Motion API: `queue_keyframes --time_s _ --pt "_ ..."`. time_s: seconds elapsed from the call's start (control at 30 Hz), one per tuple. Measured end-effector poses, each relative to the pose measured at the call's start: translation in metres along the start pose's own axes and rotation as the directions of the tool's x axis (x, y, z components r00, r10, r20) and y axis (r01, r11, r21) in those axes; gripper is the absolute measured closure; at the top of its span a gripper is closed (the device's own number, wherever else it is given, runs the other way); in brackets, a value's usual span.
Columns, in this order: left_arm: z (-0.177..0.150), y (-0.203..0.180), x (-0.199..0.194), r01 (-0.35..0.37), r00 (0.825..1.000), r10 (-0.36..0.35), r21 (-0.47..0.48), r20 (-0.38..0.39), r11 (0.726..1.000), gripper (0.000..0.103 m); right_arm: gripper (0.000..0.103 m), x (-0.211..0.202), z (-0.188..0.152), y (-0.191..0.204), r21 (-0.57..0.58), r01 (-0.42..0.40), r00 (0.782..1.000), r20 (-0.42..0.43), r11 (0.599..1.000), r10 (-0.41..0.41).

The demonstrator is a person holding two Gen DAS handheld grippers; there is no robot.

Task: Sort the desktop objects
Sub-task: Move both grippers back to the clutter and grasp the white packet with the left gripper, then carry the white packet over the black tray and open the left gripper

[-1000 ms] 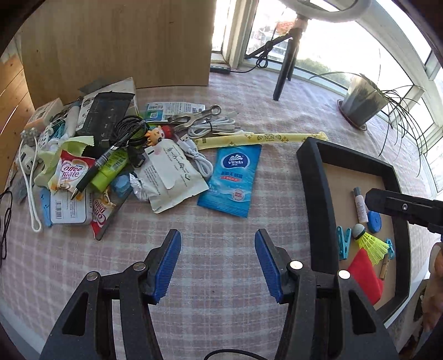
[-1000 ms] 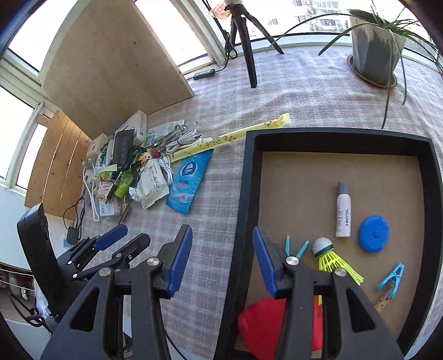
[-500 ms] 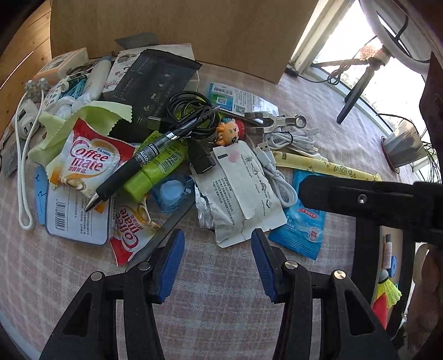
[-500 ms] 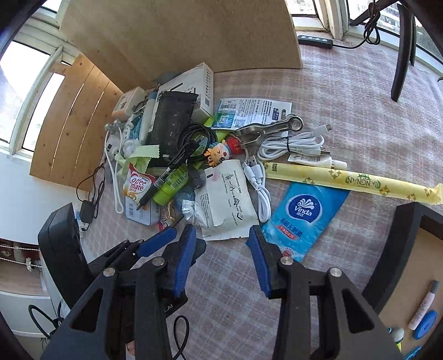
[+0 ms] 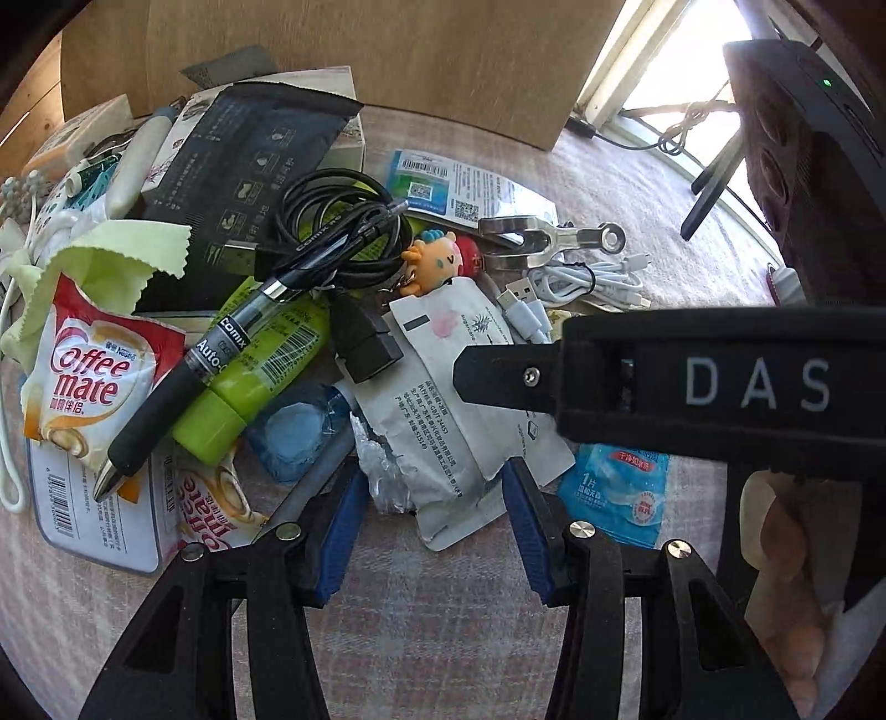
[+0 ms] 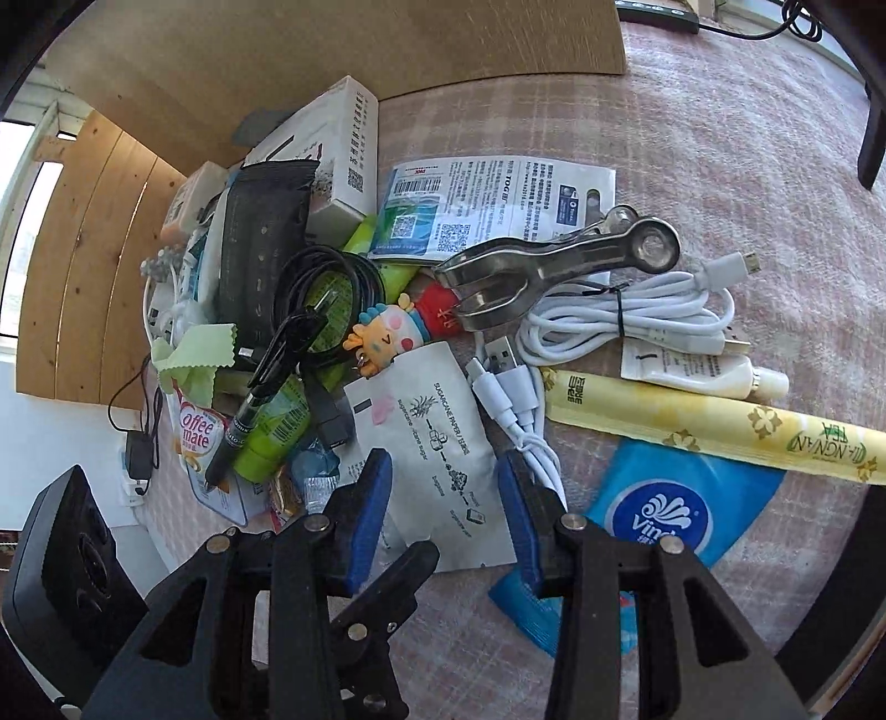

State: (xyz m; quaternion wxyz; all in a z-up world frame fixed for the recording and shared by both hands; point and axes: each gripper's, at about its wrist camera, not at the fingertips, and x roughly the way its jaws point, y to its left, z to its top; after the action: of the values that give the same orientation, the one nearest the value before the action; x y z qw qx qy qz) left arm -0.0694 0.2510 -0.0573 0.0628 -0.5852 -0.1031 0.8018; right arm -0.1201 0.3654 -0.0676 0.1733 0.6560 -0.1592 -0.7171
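Note:
A pile of desk clutter lies on the checked cloth. A white sugar paper packet [image 5: 443,399] [image 6: 437,443] lies at its near edge. My left gripper [image 5: 434,509] is open, its blue pads either side of the packet's near end. My right gripper [image 6: 443,498] is open too, straddling the same packet from above; its body crosses the left wrist view [image 5: 692,382]. Beside the packet lie a black pen [image 5: 221,354], a green tube [image 5: 260,376], a blue Vinda tissue pack [image 6: 664,509] and a cartoon figure keyring [image 6: 387,332].
Coffee mate sachets [image 5: 94,376], a black cable coil [image 5: 338,232], white USB cables [image 6: 626,315], metal tongs [image 6: 554,260], a yellow long sachet [image 6: 709,421], boxes and a black pouch [image 6: 260,249] crowd the pile. A wooden board [image 6: 332,50] stands behind.
Both grippers have moved from the black tray side over to the clutter pile and come down close, now framing the white packet. Both stay open.

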Motion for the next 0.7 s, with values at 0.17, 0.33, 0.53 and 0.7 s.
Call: queue_keyframes --time_s 0.17,0.33,0.53,0.7 --pt "-0.004 -0.001 -0.001 0.024 1.000 -0.024 0.008 0.012 1.000 0.058 0.063 0.005 -0.012 0.008 -0.045 -0.005 1.000 -0.010 0.999 0.004" --pt "-0.021 -0.001 -0.007 0.043 0.999 -0.044 0.021 0.025 0.999 0.061 0.063 0.002 -0.028 0.005 -0.015 -0.040 0.999 -0.018 0.999 0.040" --pt "-0.051 -0.001 -0.018 0.116 0.992 -0.116 0.003 0.039 0.993 0.061 0.064 -0.001 -0.065 0.000 -0.007 -0.058 0.998 0.000 0.998 0.058" --pt "-0.077 -0.008 -0.029 0.138 0.989 -0.137 -0.010 0.063 0.990 0.061 0.064 -0.011 -0.107 -0.003 0.012 -0.084 0.996 0.041 0.996 0.083"
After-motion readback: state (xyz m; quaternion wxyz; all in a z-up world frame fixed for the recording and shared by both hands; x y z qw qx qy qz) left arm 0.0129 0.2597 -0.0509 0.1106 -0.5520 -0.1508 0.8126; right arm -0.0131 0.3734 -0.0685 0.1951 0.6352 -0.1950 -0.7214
